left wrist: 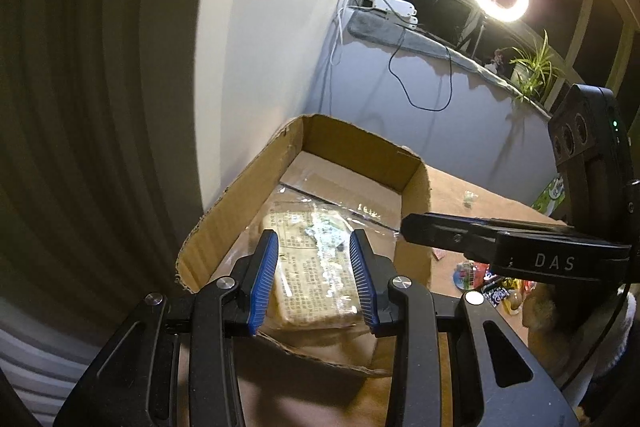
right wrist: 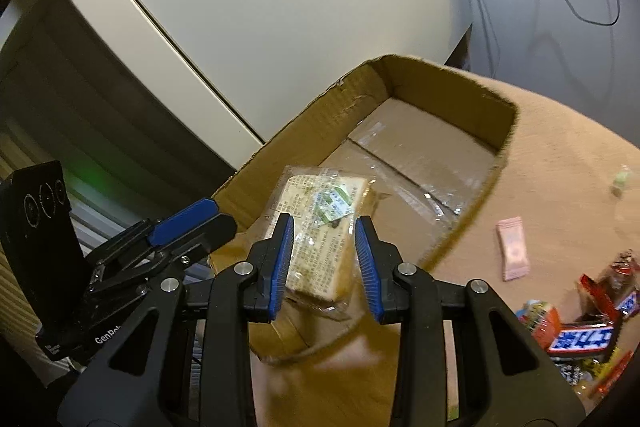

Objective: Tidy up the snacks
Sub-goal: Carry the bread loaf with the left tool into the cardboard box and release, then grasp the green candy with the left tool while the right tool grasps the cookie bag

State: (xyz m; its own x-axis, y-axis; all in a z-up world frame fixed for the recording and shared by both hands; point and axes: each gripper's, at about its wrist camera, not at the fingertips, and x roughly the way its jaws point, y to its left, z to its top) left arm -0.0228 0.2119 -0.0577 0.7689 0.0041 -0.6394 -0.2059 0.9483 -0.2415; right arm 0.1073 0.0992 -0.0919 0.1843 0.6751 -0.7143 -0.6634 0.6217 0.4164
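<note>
Left wrist view: clear-wrapped pale rectangular snack packet (left wrist: 312,267) inside open brown cardboard box (left wrist: 360,143), near end against the torn front wall. Left tool (left wrist: 314,239) and right tool (right wrist: 324,219) hovering close together, blue pads parted, apparently gripping nothing. Risk: knocking each other, or snagging the rim and dragging the box across the tabletop (right wrist: 560,167).

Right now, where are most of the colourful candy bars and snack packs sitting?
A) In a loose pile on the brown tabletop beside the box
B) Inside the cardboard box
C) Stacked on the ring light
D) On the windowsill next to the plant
A: the right wrist view shows the snack pile lying on the tabletop outside the cardboard box, which holds only one clear-wrapped cake.
</note>
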